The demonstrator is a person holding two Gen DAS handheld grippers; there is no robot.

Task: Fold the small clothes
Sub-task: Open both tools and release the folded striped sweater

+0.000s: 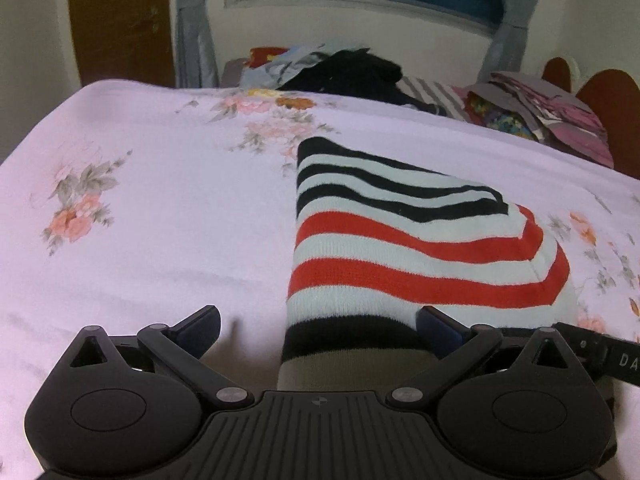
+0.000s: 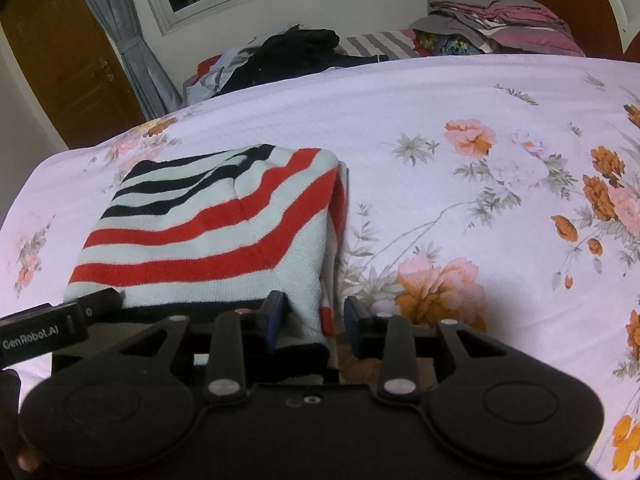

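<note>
A small knitted garment with red, black and white stripes (image 1: 400,240) lies folded on the floral bed sheet (image 1: 160,200). My left gripper (image 1: 318,322) is open, its fingers spread wide around the garment's near left corner. In the right wrist view the garment (image 2: 208,232) lies left of centre. My right gripper (image 2: 314,316) is open, its fingers either side of the garment's near right corner without pinching it. The other gripper's body (image 2: 60,320) shows at the left edge.
The far edge of the bed holds a pile of dark and mixed clothes (image 1: 352,72) and a stack of folded fabrics (image 2: 500,24). A window, grey curtains and a wooden door (image 1: 120,20) stand behind. The headboard (image 2: 580,4) is at the right.
</note>
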